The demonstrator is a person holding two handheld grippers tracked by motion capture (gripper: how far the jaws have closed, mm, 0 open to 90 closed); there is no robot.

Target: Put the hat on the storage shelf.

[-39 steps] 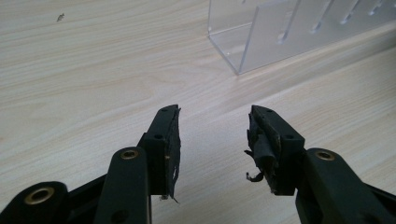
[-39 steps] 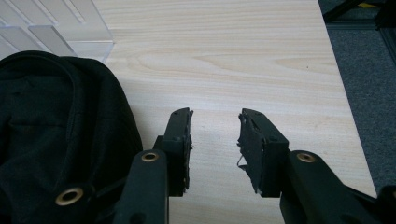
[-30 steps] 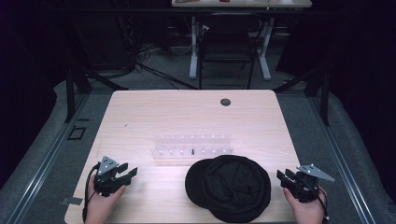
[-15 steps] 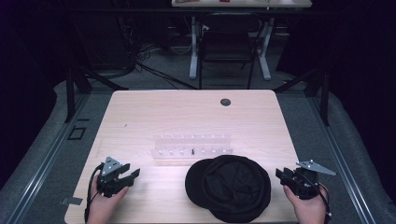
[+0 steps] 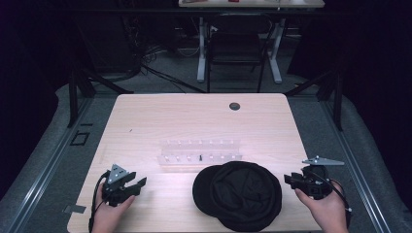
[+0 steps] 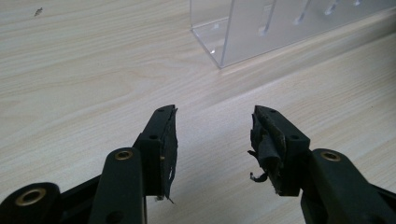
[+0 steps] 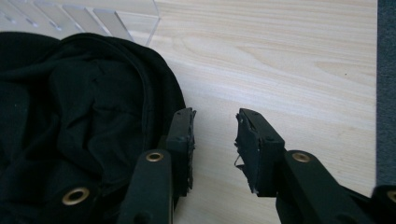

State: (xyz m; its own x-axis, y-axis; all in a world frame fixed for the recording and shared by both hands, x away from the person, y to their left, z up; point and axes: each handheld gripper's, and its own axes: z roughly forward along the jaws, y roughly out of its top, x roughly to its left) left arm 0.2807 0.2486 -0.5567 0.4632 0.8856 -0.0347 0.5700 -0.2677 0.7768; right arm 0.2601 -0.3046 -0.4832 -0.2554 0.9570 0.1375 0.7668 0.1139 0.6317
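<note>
A black fabric cap (image 5: 240, 194) lies crumpled on the wooden table (image 5: 194, 121) near its front edge. In the right gripper view the cap (image 7: 79, 121) reaches up to the left jaw. Behind it stands a clear acrylic rack (image 5: 200, 151) with small pegs; one end of the rack (image 6: 261, 28) is ahead of the left gripper. My left gripper (image 5: 140, 183) (image 6: 212, 114) rests at the front left, open; its jaws have just been opening, with nothing between them. My right gripper (image 5: 288, 178) (image 7: 215, 114) hovers just right of the cap, open; its jaws have just been closing a little on bare air.
A dark round hole (image 5: 234, 106) sits near the table's far edge. The table's right edge and grey floor (image 7: 386, 93) lie close to the right gripper. A black chair (image 5: 235, 48) and desk legs stand beyond the table.
The right hand has lifted its gripper slightly beside the cap. The left gripper has stayed where it was.
</note>
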